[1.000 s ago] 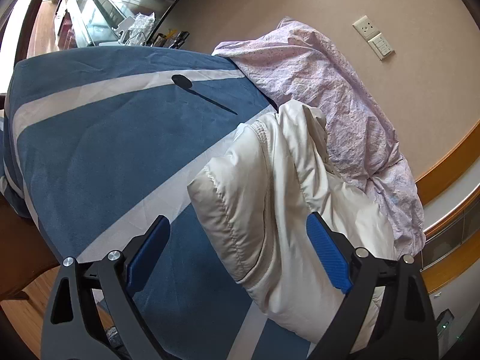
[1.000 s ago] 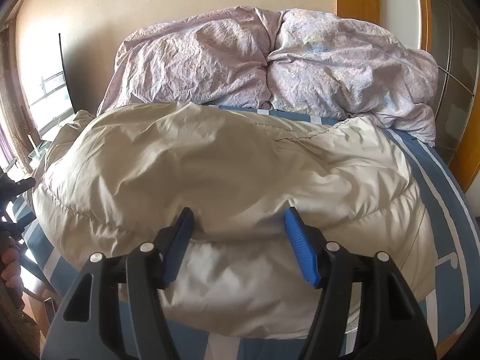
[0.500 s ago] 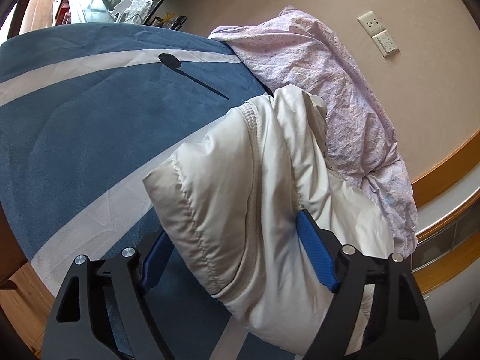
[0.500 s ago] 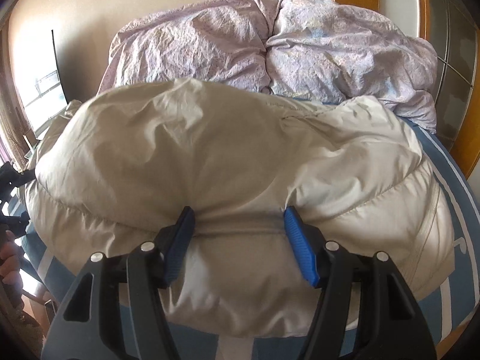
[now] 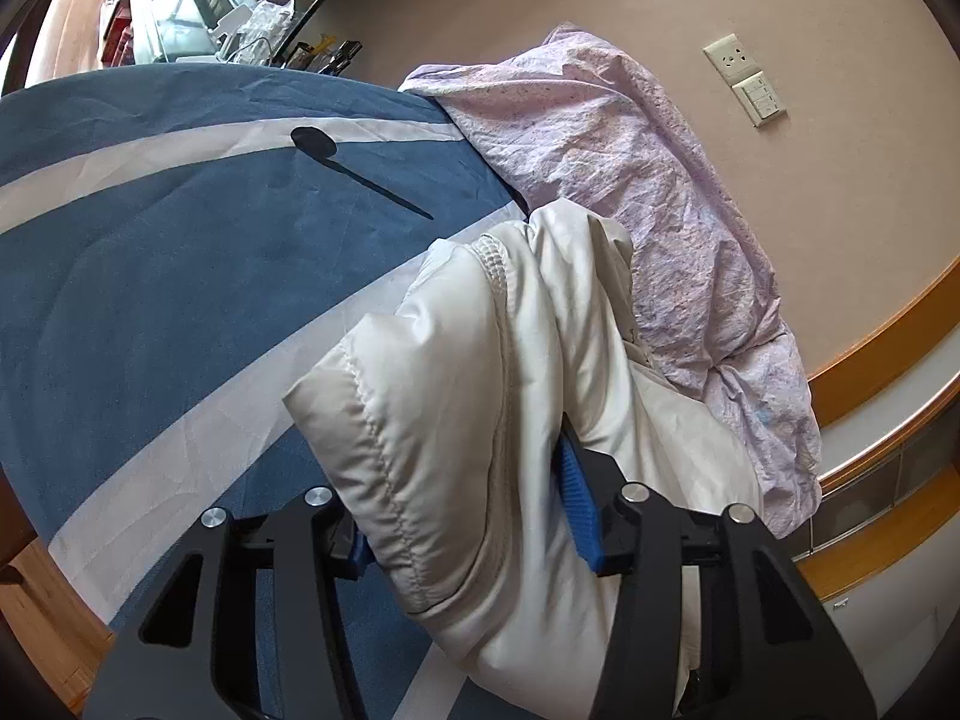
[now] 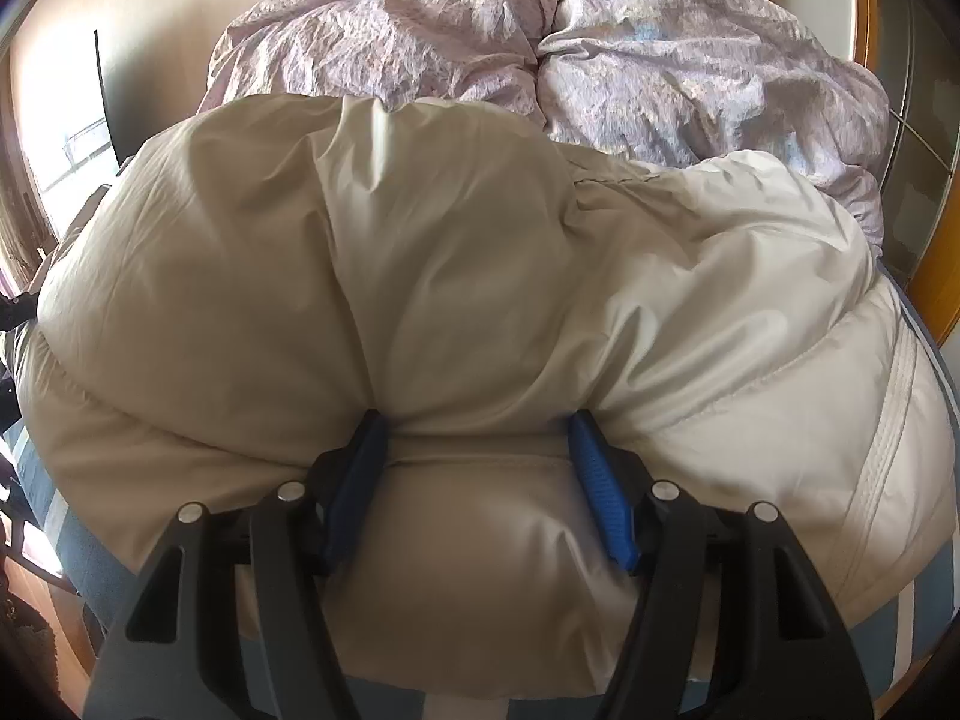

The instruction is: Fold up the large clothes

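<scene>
On the left lay the blue bedspread (image 5: 180, 300) with its pale stripes, bare across that side of the bed, probably kept free as folding room. The cream puffer jacket (image 5: 480, 396) sat further right on it, bunched against the crumpled lilac duvet (image 5: 648, 192) pushed up to the wall, where a socket and switch plate (image 5: 747, 87) showed.

The left gripper (image 5: 462, 516) had just been closing its fingers, and in its own view the blue pads pressed into a padded edge of the jacket from both sides, so it was gripping that fold. The hold sat low on the bulk, likely to carry that end across.

In the right wrist view the jacket (image 6: 456, 276) filled most of the frame as one swollen mound on the bed, the duvet (image 6: 600, 54) behind it. The right gripper (image 6: 480, 480) had its fingers sunk into the near seam, the padding pinched and bulging above them, so it too was clamped on the jacket. With both ends held, the thick filling could be kept from springing open during the fold.
</scene>
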`<state>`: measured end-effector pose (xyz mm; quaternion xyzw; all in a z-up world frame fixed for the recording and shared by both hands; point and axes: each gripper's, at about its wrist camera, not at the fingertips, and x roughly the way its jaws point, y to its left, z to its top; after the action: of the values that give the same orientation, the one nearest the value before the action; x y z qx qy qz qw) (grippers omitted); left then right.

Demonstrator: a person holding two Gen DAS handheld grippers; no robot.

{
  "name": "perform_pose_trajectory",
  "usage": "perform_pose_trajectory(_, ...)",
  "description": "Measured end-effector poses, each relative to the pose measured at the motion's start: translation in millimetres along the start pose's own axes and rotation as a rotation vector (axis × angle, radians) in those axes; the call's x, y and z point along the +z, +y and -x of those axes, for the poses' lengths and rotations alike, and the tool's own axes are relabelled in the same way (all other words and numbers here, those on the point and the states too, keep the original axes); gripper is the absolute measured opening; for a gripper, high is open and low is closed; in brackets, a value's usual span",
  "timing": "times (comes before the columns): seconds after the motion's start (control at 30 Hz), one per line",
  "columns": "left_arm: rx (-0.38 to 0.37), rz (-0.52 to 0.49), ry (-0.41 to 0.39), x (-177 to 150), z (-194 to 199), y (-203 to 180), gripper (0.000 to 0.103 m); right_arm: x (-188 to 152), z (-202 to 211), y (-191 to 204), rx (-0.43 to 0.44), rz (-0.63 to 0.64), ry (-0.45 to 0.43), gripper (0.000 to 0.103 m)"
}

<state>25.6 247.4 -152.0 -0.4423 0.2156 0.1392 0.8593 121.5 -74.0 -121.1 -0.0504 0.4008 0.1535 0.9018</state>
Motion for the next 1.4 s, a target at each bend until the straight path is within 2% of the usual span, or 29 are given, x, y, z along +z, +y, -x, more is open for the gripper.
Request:
perform_pose_trajectory(0.13, -0.035, 0.025, 0.002, 0.4, -0.5, 5.0, 0.041, 0.4, -0.3, -0.3, 0.001, -0.002, 0.001, 0.063)
perform_pose_trajectory(0.3, -0.152, 0.068, -0.003, 3.8, 2.2, 10.1, 0.028, 0.2, -0.1, -0.4, 0.005, -0.005, 0.001, 0.063)
perform_pose_trajectory(0.43, -0.188, 0.004, -0.032, 5.5, 7.8, -11.0, 0.023, 0.8, -0.6, -0.9, 0.007, -0.009, 0.006, 0.063)
perform_pose_trajectory(0.83, -0.352, -0.216, -0.084, 2.0, 31.1, -98.8, 0.021, 1.4, -3.3, -0.6, 0.000, -0.024, 0.013, 0.063)
perform_pose_trajectory(1.03, -0.466, -0.332, -0.063, -16.2, 39.5, -157.1, 0.021, 3.6, -5.3, -2.1, 0.003, -0.048, 0.015, 0.063)
perform_pose_trajectory(1.2, -0.532, -0.401, -0.031, -37.8, 39.6, -197.0, 0.021, 3.4, -5.6, -5.9, 0.021, -0.075, 0.015, 0.063)
perform_pose_trajectory(1.4, -0.577, -0.464, 0.011, -65.0, 34.9, -231.0, 0.021, 3.9, 4.2, -29.0, 0.117, -0.156, -0.012, 0.061)
